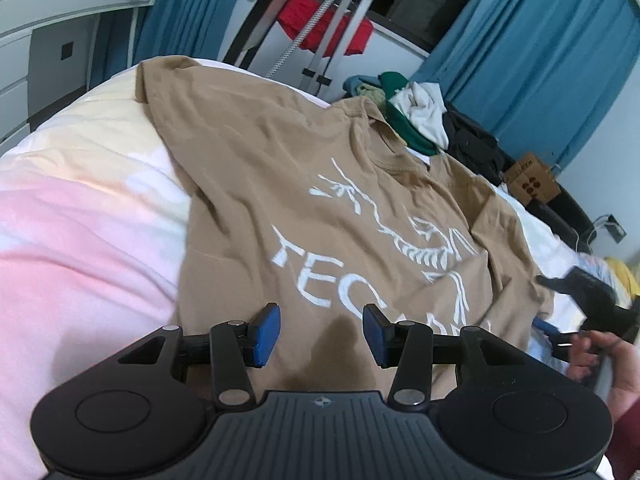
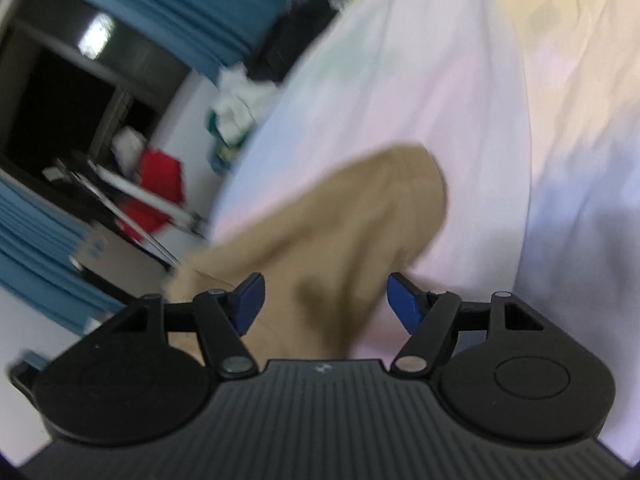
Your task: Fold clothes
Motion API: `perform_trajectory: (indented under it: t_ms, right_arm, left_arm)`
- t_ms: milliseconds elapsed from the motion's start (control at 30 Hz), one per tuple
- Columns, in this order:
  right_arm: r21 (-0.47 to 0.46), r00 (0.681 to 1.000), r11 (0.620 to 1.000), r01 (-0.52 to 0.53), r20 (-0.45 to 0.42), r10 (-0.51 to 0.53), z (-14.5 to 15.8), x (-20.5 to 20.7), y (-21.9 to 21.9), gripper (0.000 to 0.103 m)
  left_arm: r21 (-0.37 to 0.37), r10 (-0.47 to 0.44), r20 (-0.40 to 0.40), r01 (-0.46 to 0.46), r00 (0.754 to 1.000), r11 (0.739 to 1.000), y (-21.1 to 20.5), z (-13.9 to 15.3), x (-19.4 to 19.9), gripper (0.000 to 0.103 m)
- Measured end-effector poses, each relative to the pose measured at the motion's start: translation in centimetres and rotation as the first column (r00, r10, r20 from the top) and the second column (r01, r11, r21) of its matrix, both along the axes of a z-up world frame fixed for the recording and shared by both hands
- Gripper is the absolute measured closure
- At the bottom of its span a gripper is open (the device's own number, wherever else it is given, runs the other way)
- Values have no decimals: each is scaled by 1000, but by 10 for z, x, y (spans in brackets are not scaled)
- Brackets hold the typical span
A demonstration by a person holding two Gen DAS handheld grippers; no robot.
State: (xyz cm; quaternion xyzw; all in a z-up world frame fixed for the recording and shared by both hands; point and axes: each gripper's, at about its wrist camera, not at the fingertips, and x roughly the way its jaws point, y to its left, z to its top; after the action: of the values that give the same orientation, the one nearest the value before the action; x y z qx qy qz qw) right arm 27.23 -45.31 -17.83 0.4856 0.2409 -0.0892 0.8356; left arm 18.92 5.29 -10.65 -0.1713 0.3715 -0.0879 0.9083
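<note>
Your left gripper [image 1: 321, 334] hangs spread, empty, just above the tan T-shirt [image 1: 320, 208]'s hem. Ahead, it lies print-up on the bed [image 1: 80, 220], flattened for folding. Your right gripper [image 2: 324, 304], also spread, frames 1 sleeve [image 2: 360, 216].

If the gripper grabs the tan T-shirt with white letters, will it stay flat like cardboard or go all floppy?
Probably floppy: the tan T-shirt with white letters already lies in soft wrinkles on the pink and white bedding. It likely droops from wherever the open left gripper pinches it. It looks thin, so probably light.
</note>
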Motion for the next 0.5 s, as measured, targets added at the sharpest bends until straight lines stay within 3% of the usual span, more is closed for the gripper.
perform_trajectory:
  t_ms: [67,133,167,200,333,500]
  right_arm:
    - [-6,999,1000,-9,-31,8,-11,10,2,33]
    - [-70,1000,997,9,-9,-10,-6,12,2,50]
    - [-113,1000,993,24,12,-22,-1,12,2,86]
    - [-154,999,987,39,33,-34,4,12,1,97]
    - [-301,992,948,104,101,-77,21,12,-1,97]
    - [-338,991,932,132,18,-134,16,2,-13,97]
  left_arm:
    - [14,-11,12,11,1000,1000,-4,0,-1,55]
    - [27,-20,25,20,999,999,-8,0,-2,54]
    - [34,-24,33,23,999,999,-9,0,-3,54]
    - [40,-28,40,26,999,999,-10,0,-3,54]
    - [45,-36,35,34,999,998,-12,-1,-1,54]
    - [79,-41,25,38,999,996,-12,-3,-1,54]
